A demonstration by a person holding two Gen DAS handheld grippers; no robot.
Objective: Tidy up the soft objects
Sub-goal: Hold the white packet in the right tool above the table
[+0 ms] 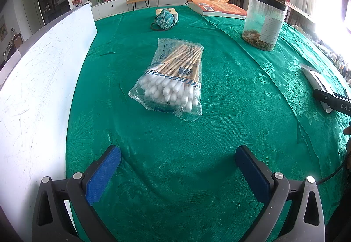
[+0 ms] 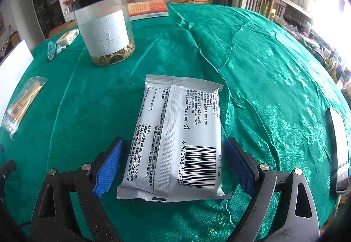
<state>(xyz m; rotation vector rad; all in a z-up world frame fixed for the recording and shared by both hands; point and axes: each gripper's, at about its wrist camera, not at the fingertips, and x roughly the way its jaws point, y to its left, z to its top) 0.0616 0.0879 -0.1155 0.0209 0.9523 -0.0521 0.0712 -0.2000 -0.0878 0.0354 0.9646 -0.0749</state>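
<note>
Right now the right gripper (image 2: 174,164) stands wide open astride the near half of a white foil wipes packet with a barcode (image 2: 177,141), which lies flat on the green patterned cloth surface (image 2: 252,79); its blue pads flank the packet's sides, apparently not yet touching. The left gripper (image 1: 177,168) is likewise spread wide and empty, with a clear plastic bag of wooden-stemmed cotton swabs (image 1: 173,79) lying well ahead of it, slightly left of centre.

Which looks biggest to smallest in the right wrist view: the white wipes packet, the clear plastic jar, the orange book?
1. White wipes packet, though it lies nearest the camera.
2. Clear plastic jar with black lid.
3. Orange book, farthest away, so its real size is unsure.
</note>
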